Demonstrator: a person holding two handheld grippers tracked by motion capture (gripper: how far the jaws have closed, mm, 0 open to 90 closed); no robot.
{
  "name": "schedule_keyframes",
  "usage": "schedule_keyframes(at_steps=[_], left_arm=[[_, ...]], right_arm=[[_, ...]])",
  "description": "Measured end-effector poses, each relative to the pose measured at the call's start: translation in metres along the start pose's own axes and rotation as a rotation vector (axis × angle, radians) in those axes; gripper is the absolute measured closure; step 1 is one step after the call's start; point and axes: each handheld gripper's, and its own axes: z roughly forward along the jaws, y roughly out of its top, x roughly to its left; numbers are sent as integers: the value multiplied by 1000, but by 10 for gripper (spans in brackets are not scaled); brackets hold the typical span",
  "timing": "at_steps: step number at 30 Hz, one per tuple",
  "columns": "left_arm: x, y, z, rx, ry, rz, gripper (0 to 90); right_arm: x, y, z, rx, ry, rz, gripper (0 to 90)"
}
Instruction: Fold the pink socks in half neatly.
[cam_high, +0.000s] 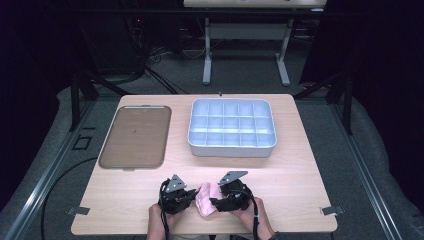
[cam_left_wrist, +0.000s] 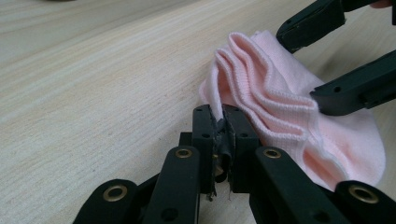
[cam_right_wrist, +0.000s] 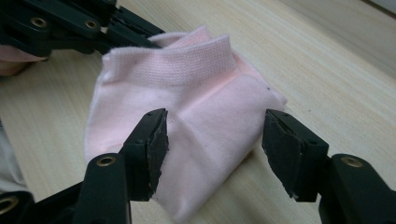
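Note:
A pink sock (cam_high: 206, 198) lies bunched on the wooden table near its front edge, between my two grippers. My left gripper (cam_left_wrist: 219, 116) is shut on the sock (cam_left_wrist: 280, 107), pinching an edge of its ribbed cuff; in the high view the left gripper (cam_high: 195, 195) reaches in from the sock's left. My right gripper (cam_right_wrist: 212, 140) stands open over the sock (cam_right_wrist: 205, 88), one jaw on either side of the folded foot part, the left pad close against the cloth. From the high view the right gripper (cam_high: 216, 202) comes in from the sock's right.
A white tray (cam_high: 232, 150) divided into several compartments stands at the back middle-right of the table (cam_high: 295, 185). To its left lies a flat brown tray (cam_high: 135, 135). The table's front edge runs just below the hands.

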Motion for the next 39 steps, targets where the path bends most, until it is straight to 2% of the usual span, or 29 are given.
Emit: schedule_keyframes(at_steps=[3, 5, 9, 10, 12, 15, 18, 20, 22, 26, 28, 34, 39], left_arm=[[0, 0, 0, 0, 0, 0, 841], [0, 0, 0, 0, 1, -2, 839], [1, 0, -1, -1, 4, -7, 811], [1, 0, -1, 1, 5, -8, 788], [3, 0, -3, -7, 9, -36, 701], [5, 0, -14, -46, 23, -57, 646], [1, 4, -32, -98, 33, -51, 628], [-4, 8, -44, -126, 33, -25, 642], [-12, 13, -49, -137, -2, 1, 654], [-30, 18, -41, -84, -37, 81, 704], [-34, 18, -31, -38, -35, 111, 743], [-33, 11, -17, 40, 8, 129, 826], [-30, 4, -10, 58, 22, 127, 841]], right_arm=[[-1, -1, 5, 15, -9, 3, 390], [-1, -2, 8, 37, -31, -3, 349], [0, -2, 10, 39, -55, 14, 286], [0, -2, 11, 39, -57, 14, 279], [0, -1, 11, 43, -65, 10, 274], [0, -1, 11, 44, -68, 14, 276], [0, -1, 11, 42, -70, 14, 282], [1, -1, 11, 39, -69, 19, 305], [2, -1, 11, 42, -70, 18, 315], [2, 0, 10, 46, -62, 18, 357], [2, 0, 10, 42, -55, 17, 372], [1, -1, 7, 55, -38, 34, 445], [-1, -2, 5, 45, -16, 58, 478]])
